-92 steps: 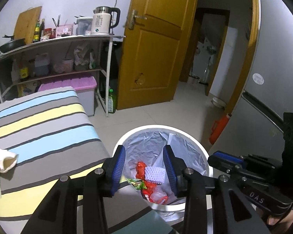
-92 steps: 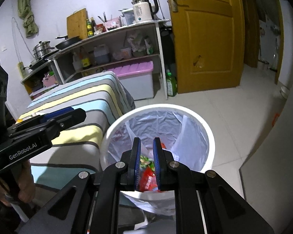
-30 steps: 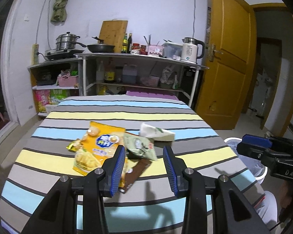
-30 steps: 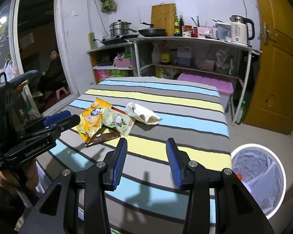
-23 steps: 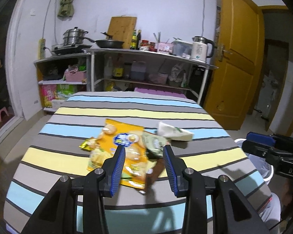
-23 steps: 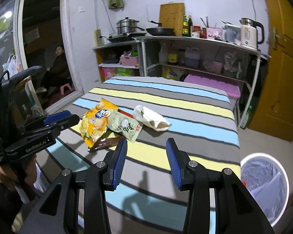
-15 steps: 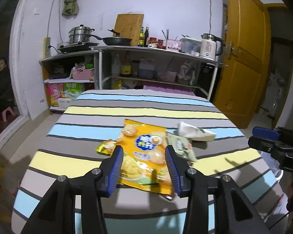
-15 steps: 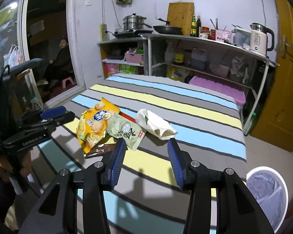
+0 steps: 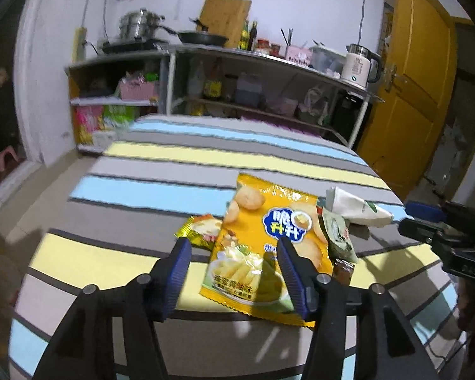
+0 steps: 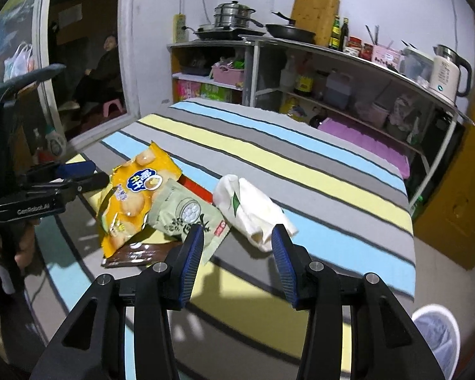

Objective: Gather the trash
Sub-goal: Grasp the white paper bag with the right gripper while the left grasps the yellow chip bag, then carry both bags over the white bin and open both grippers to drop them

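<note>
Beside the table, only the right view shows a bin (image 10: 437, 332), probably.

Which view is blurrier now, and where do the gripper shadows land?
Left wrist: motion-smeared, shelf soft; finger shadow falls on the yellow bag. Right wrist: sharper, edges bowed by the fisheye; shadows lie on the striped cloth ahead of the fingers.

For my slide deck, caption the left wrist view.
Open left gripper hovers over an orange snack bag among wrappers on the striped table.
</note>
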The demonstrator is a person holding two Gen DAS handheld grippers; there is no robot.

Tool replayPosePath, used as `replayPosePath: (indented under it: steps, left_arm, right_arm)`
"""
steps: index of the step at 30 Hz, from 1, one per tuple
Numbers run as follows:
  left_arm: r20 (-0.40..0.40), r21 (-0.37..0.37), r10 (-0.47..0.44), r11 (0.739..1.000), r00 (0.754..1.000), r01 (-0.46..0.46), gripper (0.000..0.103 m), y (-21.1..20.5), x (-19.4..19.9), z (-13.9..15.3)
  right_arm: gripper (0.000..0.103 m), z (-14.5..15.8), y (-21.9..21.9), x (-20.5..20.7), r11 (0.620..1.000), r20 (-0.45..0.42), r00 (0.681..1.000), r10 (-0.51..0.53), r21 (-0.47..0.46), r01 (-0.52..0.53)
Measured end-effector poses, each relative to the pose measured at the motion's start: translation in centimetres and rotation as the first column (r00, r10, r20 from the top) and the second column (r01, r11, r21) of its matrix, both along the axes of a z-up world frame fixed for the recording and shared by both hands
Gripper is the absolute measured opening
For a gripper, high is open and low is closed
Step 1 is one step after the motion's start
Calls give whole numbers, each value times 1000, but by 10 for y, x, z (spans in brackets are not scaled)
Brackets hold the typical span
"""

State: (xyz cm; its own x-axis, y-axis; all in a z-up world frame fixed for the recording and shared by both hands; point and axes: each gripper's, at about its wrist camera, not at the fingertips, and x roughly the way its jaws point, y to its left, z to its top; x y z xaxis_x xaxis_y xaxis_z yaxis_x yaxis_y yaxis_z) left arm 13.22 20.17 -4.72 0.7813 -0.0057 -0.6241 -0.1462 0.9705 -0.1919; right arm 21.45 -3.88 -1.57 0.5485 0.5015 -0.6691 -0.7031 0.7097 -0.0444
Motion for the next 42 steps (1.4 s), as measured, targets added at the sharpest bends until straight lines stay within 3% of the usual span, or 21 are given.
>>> replayPosePath:
  steps: [7, 12, 13, 15, 18, 22, 28, 42]
  left_arm:
    - [-77, -45, -26, 999, 997, 22, 59, 4, 16, -12]
    - [-111, -54, -24, 998, 993, 18, 62, 1, 22, -17]
    - [-122, -55, -24, 998, 992, 17, 62, 0, 24, -19]
    - [-136, -60, -28, 998, 990, 20, 62, -3, 25, -21]
    - [-145, -40, -36, 999, 989, 31, 62, -12, 25, -23]
    - [-137, 10, -28, 1000, 990, 29, 38, -22, 21, -20]
    - [-104, 32, -23, 999, 994, 27, 20, -31, 8, -13]
    - [36, 36, 34, 999, 999, -35, 13, -45, -32, 34]
  right_arm:
    - [46, -13, 18, 18, 997, 1, 1000, 27, -69, -27]
    - [46, -24, 18, 27, 998, -72, 997, 11, -68, -16]
    - [44, -26, 17, 28, 998, -90, 996, 10, -65, -16]
    - [26, -27, 16, 31, 998, -104, 994, 9, -53, -15]
    - [16, -26, 13, 30, 999, -114, 994, -5, -34, 1]
    - [15, -21, 6, 26, 1000, -113, 993, -16, -6, 15]
    - [13, -11, -5, 14, 998, -107, 994, -28, 45, 33]
    - [13, 11, -47, -25, 987, -79, 993, -89, 130, 99]
